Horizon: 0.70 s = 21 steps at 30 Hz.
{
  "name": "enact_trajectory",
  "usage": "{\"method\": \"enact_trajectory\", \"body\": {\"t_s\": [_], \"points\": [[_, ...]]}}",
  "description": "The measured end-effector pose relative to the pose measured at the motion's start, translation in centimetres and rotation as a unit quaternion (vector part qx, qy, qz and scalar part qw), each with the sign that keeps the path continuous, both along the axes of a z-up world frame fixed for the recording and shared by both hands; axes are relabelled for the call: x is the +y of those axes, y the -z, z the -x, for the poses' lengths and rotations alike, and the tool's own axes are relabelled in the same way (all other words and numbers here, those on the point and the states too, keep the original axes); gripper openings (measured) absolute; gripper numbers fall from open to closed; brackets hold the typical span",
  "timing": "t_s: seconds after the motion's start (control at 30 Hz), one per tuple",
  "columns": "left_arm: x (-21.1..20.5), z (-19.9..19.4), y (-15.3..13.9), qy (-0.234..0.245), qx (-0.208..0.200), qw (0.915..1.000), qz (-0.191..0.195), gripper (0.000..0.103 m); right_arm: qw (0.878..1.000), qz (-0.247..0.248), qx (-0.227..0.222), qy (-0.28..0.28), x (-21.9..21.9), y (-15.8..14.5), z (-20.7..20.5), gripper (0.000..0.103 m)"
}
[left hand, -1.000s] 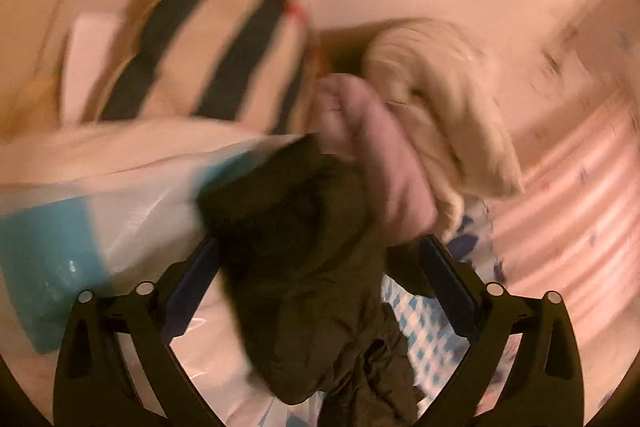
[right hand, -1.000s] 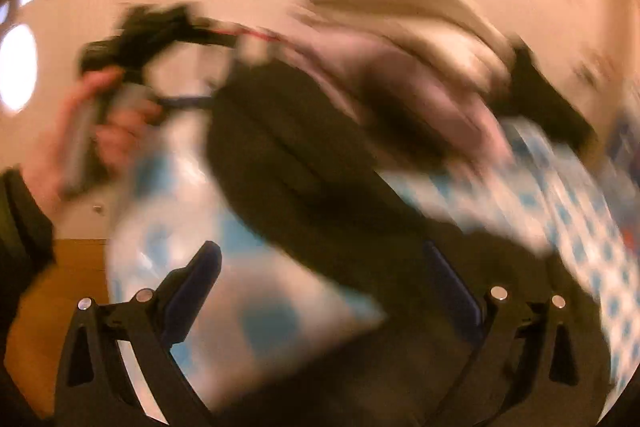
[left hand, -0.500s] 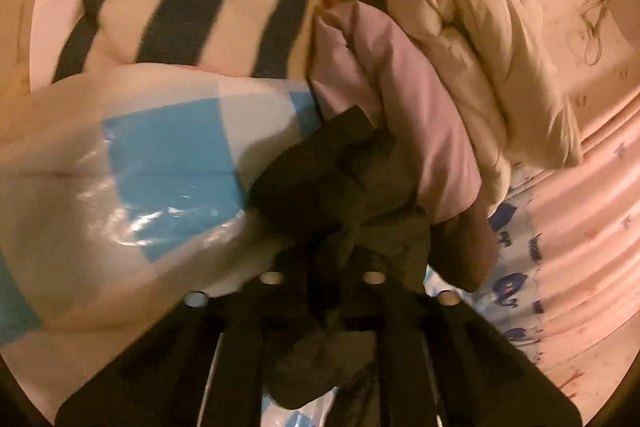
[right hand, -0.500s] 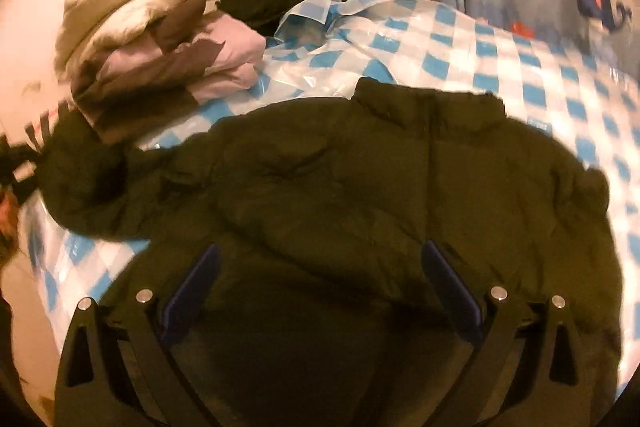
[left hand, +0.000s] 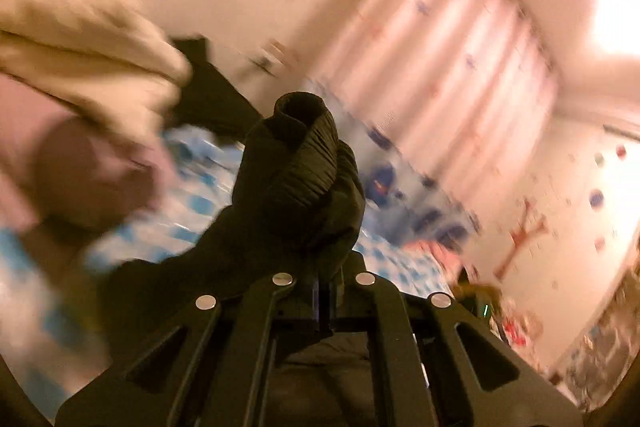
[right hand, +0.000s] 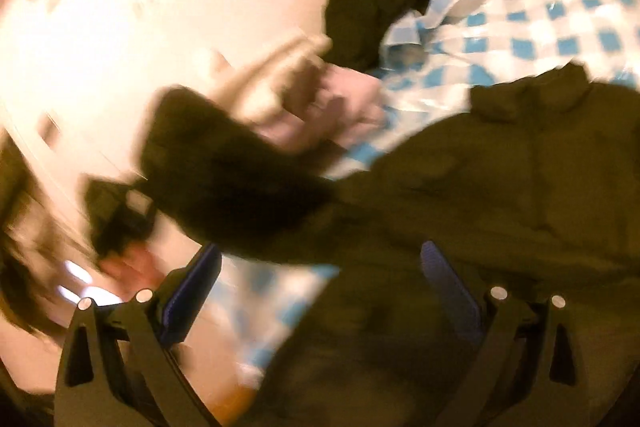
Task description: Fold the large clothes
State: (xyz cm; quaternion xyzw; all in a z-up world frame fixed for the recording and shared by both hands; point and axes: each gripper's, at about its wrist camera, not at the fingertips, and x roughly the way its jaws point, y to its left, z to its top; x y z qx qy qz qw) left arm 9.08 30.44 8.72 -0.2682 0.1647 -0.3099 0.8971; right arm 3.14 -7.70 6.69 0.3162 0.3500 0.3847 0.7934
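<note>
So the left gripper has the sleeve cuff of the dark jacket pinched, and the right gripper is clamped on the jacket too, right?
Not quite. The left gripper does pinch the dark jacket by its sleeve cuff, as the left wrist view shows. But the right gripper is open: in the right wrist view its fingers stand wide apart over the jacket, clamping nothing.
</note>
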Motion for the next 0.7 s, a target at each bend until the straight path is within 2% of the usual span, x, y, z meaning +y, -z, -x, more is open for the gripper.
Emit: {"method": "enact_trajectory", "body": {"t_s": [0.03,0.13,0.2,0.3,0.43,0.47,0.53,0.63,0.7], "points": [[-2.1,-0.9,0.5,0.020,0.004,0.9998,0.004,0.002,0.999,-0.032,0.006,0.011,-1.2,-0.4,-0.2,0.096],[-9.6,-4.4,2.8,0.077,0.021,0.9968,0.006,0.002,0.995,-0.081,0.029,0.042,-4.6,-0.3,-1.5,0.096],[-14.3,-6.3,4.2,0.106,0.030,0.9939,0.006,0.002,0.992,-0.106,0.051,0.054,-6.9,0.5,-2.9,0.096],[-21.3,-8.0,6.7,0.144,0.043,0.9884,-0.018,0.002,0.982,-0.140,0.097,0.076,-10.7,2.9,-5.5,0.096],[-29.4,-7.9,10.1,0.173,0.042,0.9766,-0.121,0.002,0.969,-0.169,0.152,0.097,-15.0,6.8,-8.3,0.096],[-31.5,-7.7,11.2,0.174,0.038,0.9707,-0.161,0.002,0.967,-0.170,0.159,0.100,-15.8,7.6,-8.5,0.096],[-34.3,-7.2,12.4,0.177,0.031,0.9609,-0.211,0.002,0.967,-0.158,0.171,0.104,-16.9,8.9,-8.8,0.096],[-36.6,-6.0,14.3,0.177,0.014,0.9489,-0.261,0.002,0.968,-0.129,0.188,0.104,-18.1,10.5,-9.0,0.096],[-36.9,-5.5,14.7,0.180,0.012,0.9435,-0.278,0.002,0.969,-0.113,0.196,0.096,-18.3,11.7,-9.2,0.096]]}}
